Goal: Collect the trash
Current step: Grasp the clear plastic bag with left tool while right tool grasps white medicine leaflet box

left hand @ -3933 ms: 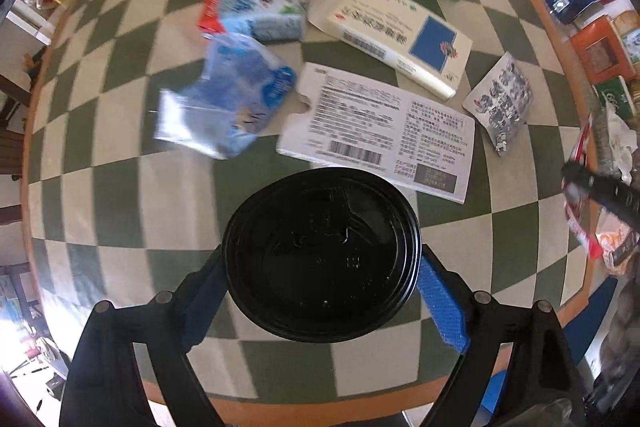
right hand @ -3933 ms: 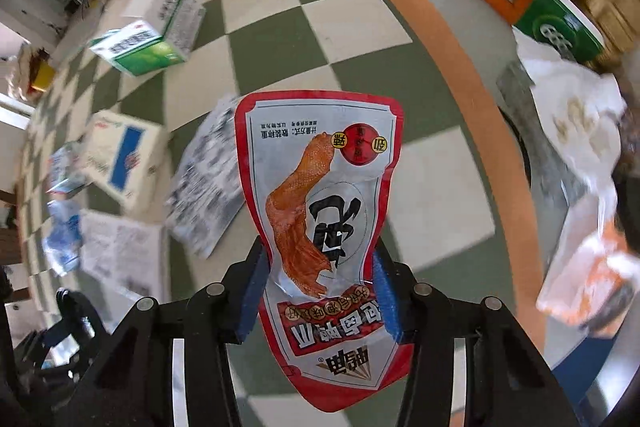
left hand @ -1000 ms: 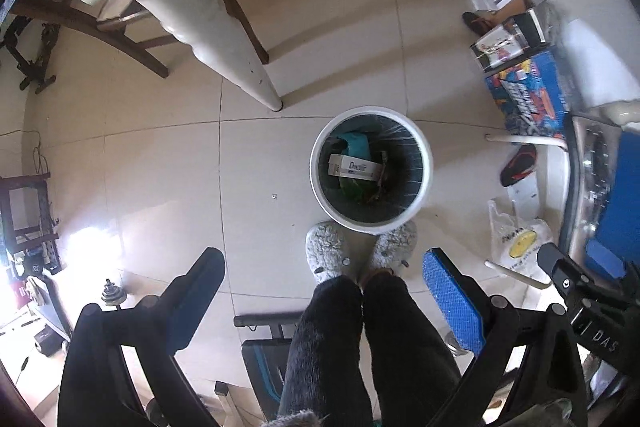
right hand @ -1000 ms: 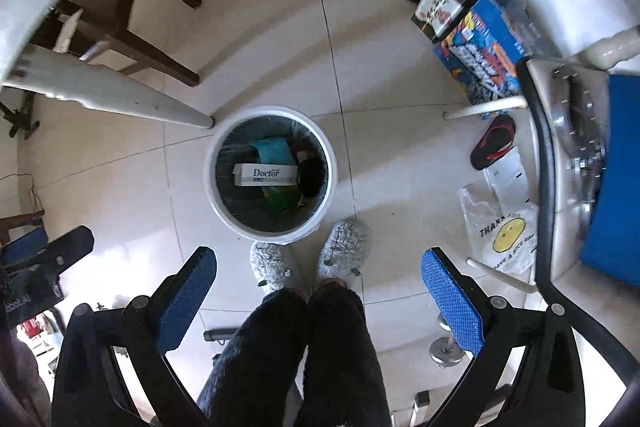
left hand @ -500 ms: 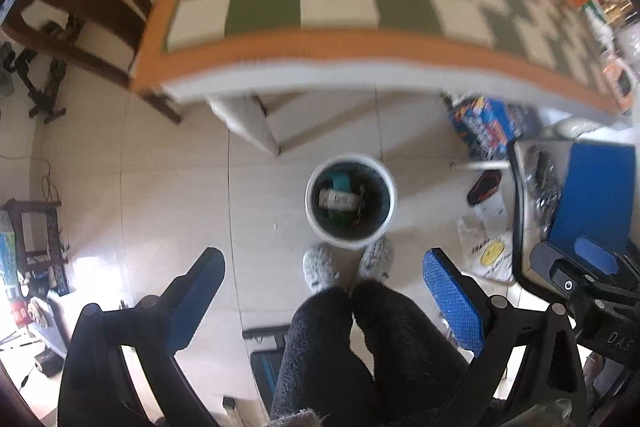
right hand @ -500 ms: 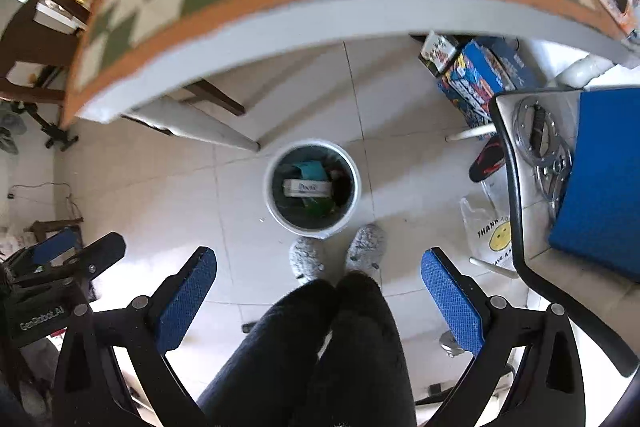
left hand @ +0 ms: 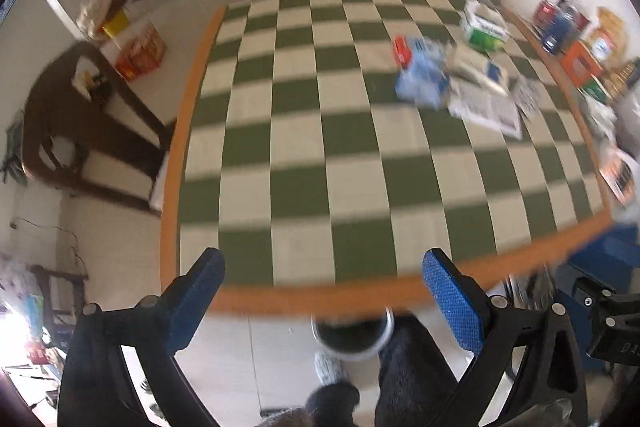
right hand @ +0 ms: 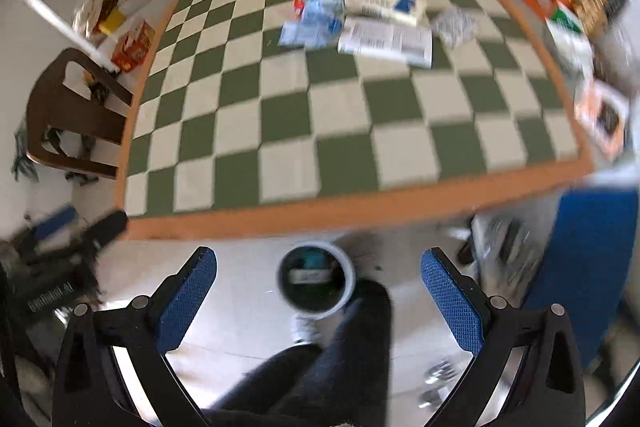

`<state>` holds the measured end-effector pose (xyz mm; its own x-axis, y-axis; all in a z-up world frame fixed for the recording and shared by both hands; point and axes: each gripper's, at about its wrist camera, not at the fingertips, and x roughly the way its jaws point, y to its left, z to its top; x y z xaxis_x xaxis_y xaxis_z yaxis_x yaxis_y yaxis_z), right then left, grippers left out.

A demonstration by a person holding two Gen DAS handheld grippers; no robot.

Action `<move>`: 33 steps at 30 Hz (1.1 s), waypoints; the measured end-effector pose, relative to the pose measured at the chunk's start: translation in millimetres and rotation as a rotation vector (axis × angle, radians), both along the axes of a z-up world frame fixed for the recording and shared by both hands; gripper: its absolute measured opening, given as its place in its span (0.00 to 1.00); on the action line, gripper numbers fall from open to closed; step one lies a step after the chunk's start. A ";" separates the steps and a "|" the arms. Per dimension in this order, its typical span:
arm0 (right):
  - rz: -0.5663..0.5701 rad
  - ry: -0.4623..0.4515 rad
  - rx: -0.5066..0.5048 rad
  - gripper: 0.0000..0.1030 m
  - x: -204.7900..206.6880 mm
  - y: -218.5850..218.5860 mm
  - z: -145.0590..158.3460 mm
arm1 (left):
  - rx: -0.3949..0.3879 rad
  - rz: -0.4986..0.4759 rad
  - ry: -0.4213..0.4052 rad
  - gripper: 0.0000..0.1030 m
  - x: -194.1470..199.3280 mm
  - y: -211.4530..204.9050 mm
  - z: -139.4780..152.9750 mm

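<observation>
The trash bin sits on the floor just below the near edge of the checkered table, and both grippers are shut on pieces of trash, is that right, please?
Not quite. The trash bin does sit on the floor below the checkered table, but the left gripper and right gripper are both open and empty, as each wrist view shows.

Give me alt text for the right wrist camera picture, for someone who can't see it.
The open, empty right claw points over the near orange edge of a green-and-white checkered table, with a round trash bin on the floor beneath it beside the person's dark-trousered legs. Blurred boxes and wrappers lie clustered at the table's far side.
</observation>
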<state>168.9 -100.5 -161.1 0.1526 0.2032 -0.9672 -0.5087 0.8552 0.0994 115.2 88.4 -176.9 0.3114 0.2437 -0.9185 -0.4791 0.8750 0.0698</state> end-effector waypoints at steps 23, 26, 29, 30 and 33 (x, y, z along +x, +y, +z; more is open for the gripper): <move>0.523 0.195 -0.343 0.95 294.6 110.3 -198.3 | -0.032 0.159 0.253 0.98 225.5 44.7 -100.7; 0.294 0.244 -0.284 0.93 309.1 86.8 -195.2 | -0.073 0.171 0.235 0.98 232.8 50.3 -98.7; 0.023 0.355 -0.186 0.92 320.3 48.4 -193.8 | -0.120 0.160 0.212 0.97 245.1 54.1 -100.1; -0.025 0.381 -0.167 0.92 321.4 40.2 -193.9 | -0.137 0.147 0.198 0.97 249.0 53.6 -100.4; -0.073 0.411 -0.113 0.92 320.6 24.6 -189.7 | -0.183 0.048 0.206 0.97 269.6 44.5 -111.0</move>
<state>489.5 -75.9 -350.8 -0.2401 0.0956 -0.9660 -0.3836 0.9048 0.1849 384.7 132.9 -287.9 0.1057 0.0778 -0.9913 -0.5120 0.8589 0.0128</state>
